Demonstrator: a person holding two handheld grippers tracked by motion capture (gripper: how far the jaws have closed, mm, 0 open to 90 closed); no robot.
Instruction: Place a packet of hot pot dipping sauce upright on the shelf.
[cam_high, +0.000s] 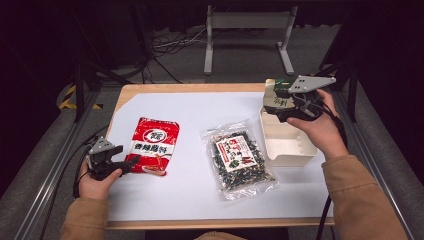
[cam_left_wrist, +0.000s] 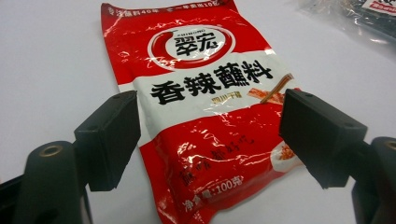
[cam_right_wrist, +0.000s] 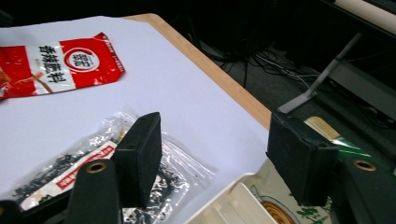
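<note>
Left tool (cam_high: 131, 163) spread wide around the red packet's (cam_high: 154, 144) near edge. Right tool (cam_high: 274, 102), open and empty, hovers over the white tray (cam_high: 286, 142) near the counter's (cam_high: 190, 200) far right corner.

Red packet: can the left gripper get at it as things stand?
Probably yes. The left gripper is open, its jaws standing either side of the near end of the red packet, which lies flat on the white sheet. Nothing sits between them.

1. The red and white sachet (cam_left_wrist: 205, 116) at the table's left reads "翠宏" in a red ring, "香辣蘸料" in black on its white band, and "100克" near its bottom edge.
2. The label on the clear bag (cam_high: 238, 156) in the middle is too small to read.
</note>
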